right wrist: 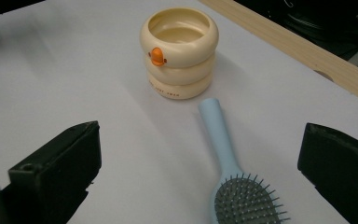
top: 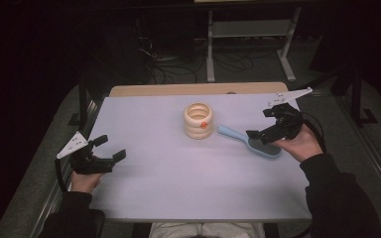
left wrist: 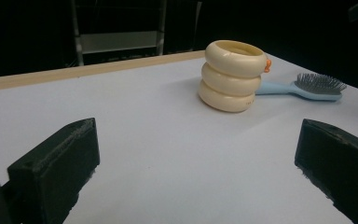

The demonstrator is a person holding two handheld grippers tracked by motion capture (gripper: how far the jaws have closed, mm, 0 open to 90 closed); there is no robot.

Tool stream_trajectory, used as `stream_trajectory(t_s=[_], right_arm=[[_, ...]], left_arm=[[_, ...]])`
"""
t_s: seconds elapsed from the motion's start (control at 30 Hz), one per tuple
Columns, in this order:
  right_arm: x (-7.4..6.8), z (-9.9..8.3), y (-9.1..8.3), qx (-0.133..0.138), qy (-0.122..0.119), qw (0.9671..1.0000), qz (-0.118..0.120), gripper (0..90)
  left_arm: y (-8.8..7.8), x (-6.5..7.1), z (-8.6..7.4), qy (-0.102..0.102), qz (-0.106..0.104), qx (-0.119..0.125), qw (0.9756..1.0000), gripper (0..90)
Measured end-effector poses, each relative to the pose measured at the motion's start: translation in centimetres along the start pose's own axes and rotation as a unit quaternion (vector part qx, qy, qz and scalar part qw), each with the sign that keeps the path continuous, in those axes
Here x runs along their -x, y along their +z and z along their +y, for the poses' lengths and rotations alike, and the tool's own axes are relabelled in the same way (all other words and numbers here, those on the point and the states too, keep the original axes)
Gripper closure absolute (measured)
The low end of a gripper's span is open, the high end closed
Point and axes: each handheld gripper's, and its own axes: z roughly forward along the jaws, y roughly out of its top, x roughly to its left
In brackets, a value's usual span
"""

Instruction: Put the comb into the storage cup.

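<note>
Right gripper (top: 264, 130) sat nearest, jaws wide apart and empty, hovering over the blue hairbrush (right wrist: 235, 179); left gripper (top: 110, 148) idled near the table (top: 168, 173) edge at 8 o'clock, jaws also apart. The cream ringed cup (top: 198, 120) stood mid-table, the brush lying at its 4 o'clock, close beside. Brush looked light, stiff, smooth plastic; probably best pinched across the narrow handle (right wrist: 218, 130), not the bristle head.

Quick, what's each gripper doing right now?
Left gripper: open, holding nothing.
Right gripper: open, empty, over the light blue plastic hairbrush.
</note>
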Motion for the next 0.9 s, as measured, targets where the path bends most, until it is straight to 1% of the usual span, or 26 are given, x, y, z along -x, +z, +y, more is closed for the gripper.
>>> stream_trajectory(t_s=[0.3, 0.77, 0.9], right_arm=[[0.7, 0.7, 0.4, -0.003, 0.001, 1.0000, -0.004, 0.0], [2.1, 1.7, 2.1, -0.020, 0.005, 0.9997, -0.010, 0.0], [2.5, 2.0, 2.5, -0.020, 0.009, 0.9997, -0.012, 0.0]], left_arm=[[0.1, 0.0, 0.0, 0.000, 0.000, -0.002, 1.0000, 0.0], [0.1, 0.0, 0.0, 0.000, -0.003, -0.003, 1.0000, 0.0], [0.1, 0.0, 0.0, 0.000, -0.003, -0.004, 1.0000, 0.0]])
